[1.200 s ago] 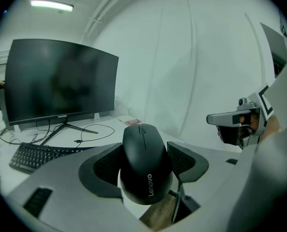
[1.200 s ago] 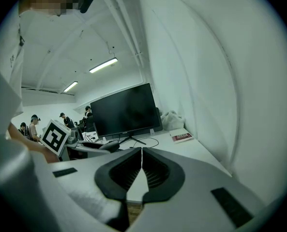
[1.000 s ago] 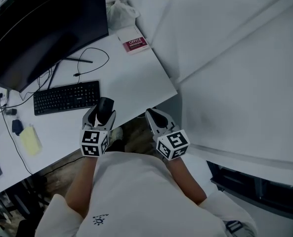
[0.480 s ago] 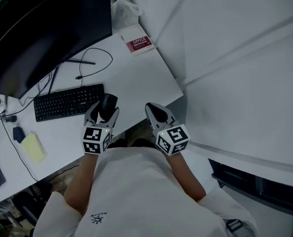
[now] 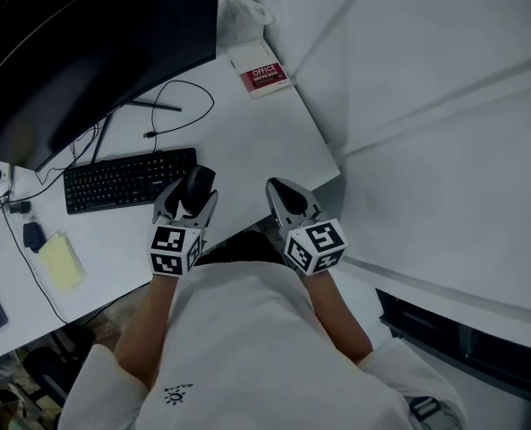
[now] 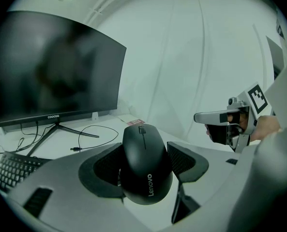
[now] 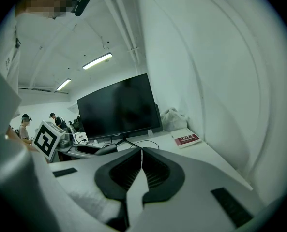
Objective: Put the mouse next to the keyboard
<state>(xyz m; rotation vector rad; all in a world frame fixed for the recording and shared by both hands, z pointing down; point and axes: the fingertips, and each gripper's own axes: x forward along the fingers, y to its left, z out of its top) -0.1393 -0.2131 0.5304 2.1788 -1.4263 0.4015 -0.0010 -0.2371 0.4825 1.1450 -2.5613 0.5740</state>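
A black Lenovo mouse (image 6: 144, 163) sits between the pads of my left gripper (image 6: 144, 164), which is shut on it. In the head view the mouse (image 5: 194, 189) hangs over the white desk (image 5: 247, 150) near its front edge, just right of the black keyboard (image 5: 129, 179). The keyboard's corner (image 6: 10, 169) shows at the lower left of the left gripper view. My right gripper (image 5: 286, 197) is shut with nothing in it, held off the desk's front right corner; its jaws meet in the right gripper view (image 7: 142, 166).
A large black monitor (image 5: 86, 52) stands behind the keyboard, with cables (image 5: 171, 106) trailing from its stand. A red and white booklet (image 5: 265, 74) and a crumpled bag (image 5: 244, 12) lie at the far right. A yellow pad (image 5: 57, 260) lies left of the keyboard. White wall panels rise to the right.
Both grippers have moved slightly forward over the desk's front edge. The mouse in the left gripper has come closer to the keyboard's right end.
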